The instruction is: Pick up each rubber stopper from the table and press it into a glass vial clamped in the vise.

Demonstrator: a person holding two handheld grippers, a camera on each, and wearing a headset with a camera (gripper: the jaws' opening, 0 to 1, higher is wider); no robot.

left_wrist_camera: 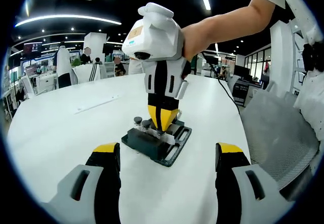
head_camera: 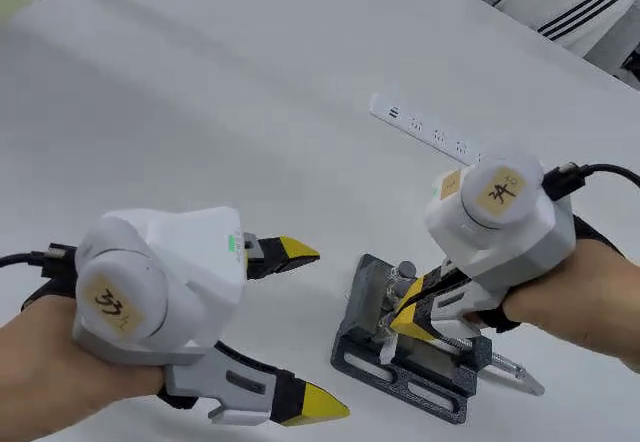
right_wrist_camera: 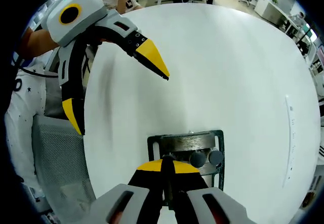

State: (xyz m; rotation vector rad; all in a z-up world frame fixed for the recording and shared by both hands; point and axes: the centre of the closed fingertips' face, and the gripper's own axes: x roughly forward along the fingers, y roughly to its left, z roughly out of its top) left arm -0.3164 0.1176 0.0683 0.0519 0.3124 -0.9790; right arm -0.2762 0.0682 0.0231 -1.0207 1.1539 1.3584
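Two yellow-tipped jaws of the right gripper (head_camera: 405, 314) were pressed together, pointing down onto the dark grey metal vise (head_camera: 400, 372). Whether they pinched anything could not be told. Just beside those tips, two grey rubber stoppers (right_wrist_camera: 197, 158) sat capping glass vials (head_camera: 397, 292) clamped in the vise. The left gripper (head_camera: 325, 332) hovered left of the vise in the head view, its jaws spread wide and holding nothing. Beyond the vise and well apart from it, a long white power strip (head_camera: 430, 132) lay on the white table (head_camera: 200, 112).
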